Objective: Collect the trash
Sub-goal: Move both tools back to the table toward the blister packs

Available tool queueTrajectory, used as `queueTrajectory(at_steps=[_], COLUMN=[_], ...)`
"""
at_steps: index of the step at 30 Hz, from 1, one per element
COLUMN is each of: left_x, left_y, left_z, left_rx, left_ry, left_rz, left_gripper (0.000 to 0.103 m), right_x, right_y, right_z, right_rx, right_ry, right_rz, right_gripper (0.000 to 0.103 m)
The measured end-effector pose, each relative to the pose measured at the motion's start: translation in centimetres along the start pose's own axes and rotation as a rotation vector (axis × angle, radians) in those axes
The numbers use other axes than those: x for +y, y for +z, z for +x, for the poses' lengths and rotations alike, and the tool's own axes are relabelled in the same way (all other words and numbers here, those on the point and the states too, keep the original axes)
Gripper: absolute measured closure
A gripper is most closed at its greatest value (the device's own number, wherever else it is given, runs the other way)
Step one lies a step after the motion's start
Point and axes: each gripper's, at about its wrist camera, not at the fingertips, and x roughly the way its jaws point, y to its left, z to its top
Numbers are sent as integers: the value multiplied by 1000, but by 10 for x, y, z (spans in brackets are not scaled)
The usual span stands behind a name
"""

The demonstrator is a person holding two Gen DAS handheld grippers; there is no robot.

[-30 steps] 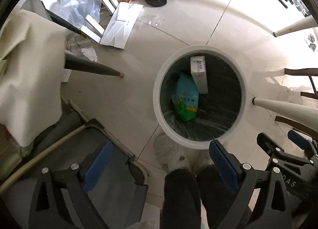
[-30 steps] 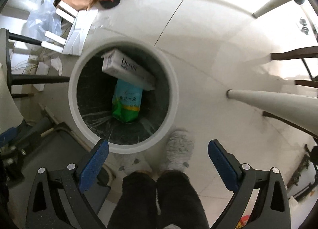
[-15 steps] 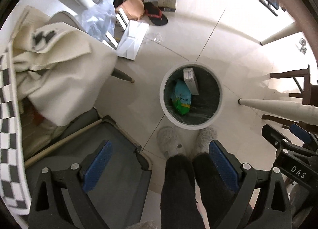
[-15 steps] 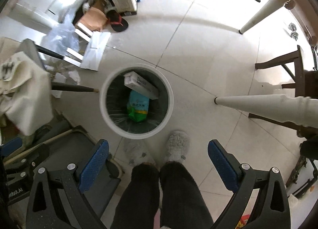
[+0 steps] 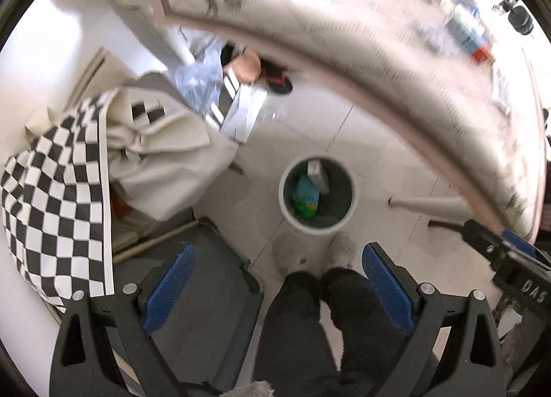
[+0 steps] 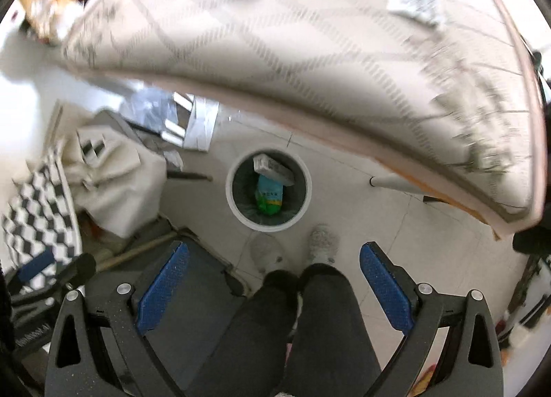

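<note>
Left wrist view: the left gripper (image 5: 275, 280) has its jaws spread and empty above the round white bin (image 5: 317, 194) at frame centre, which already holds a rigid white box (image 5: 317, 176) and a soft green-blue pouch (image 5: 305, 196). Right wrist view: the right gripper (image 6: 272, 280) is likewise spread and empty, the bin (image 6: 269, 189) sits at centre, and blurred packets (image 6: 415, 1) lie on the patterned table (image 6: 275, 52) across the upper frame, so collection appears partly done, with table items probably remaining.
</note>
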Motion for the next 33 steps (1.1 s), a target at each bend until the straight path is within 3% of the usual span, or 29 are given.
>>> queueTrajectory(at_steps=[4,9,14,16,20,26,27,28,29,33], left_x=[-27,-69,-105,-117,-137,-155,-157,-160,-161,-158], left_y=[35,84,140,161,196,229,232,235,237,235], left_z=[-15,-8,19,35,64,91,94,93,92,87], left_rx=[-53,-50,59,117,209,277,291,276,260,232], left_ry=[10,6,-77,-125,-180,-165,-138,-129,-116,-57], left_rz=[4,13,-76,-126,-205,-276,-285,-281,-274,-263], left_gripper=[3,3,4,4,4,4,5,5,9,22], right_x=[-38,-98,-141,-155,-163,-150,-147,-146,-137,-127], right_y=[46,117,177,198,229,243,244,244,239,242], right_z=[-35,-36,-6,10,33,40,40,37,34,31], right_rx=[-68,-100,-66,-40,-10,-4,-9,-19,-27,-14], right_ry=[-24,-66,-94,-89,-60,-127,-130,-132,-136,-118], right_rz=[114,242,314,338,365,353,346,339,333,278], right_gripper=[2,2,3,11,15,18,20,30,38,40])
